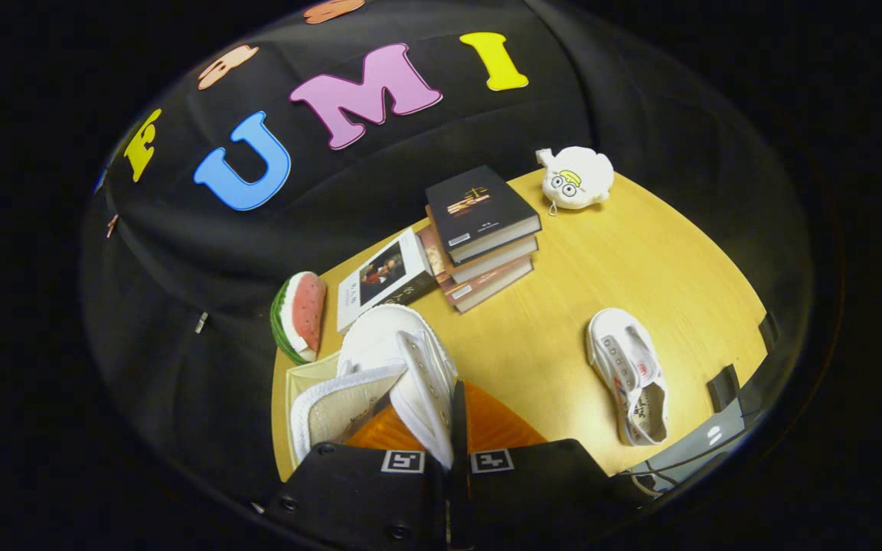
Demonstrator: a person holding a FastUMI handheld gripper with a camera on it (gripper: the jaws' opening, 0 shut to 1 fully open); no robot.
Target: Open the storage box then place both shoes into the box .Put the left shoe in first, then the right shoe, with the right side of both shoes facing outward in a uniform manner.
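Nearest me, my jaws (449, 451) are closed tight on the upper edge of a white shoe (399, 367), holding it over the storage box (307, 375), with an orange panel (498, 425) just below. My other shoe (631, 375) lies well to the right on the table (602, 260). I judge the thin pinch could slip, dropping the shoe askew or facing wrongly.
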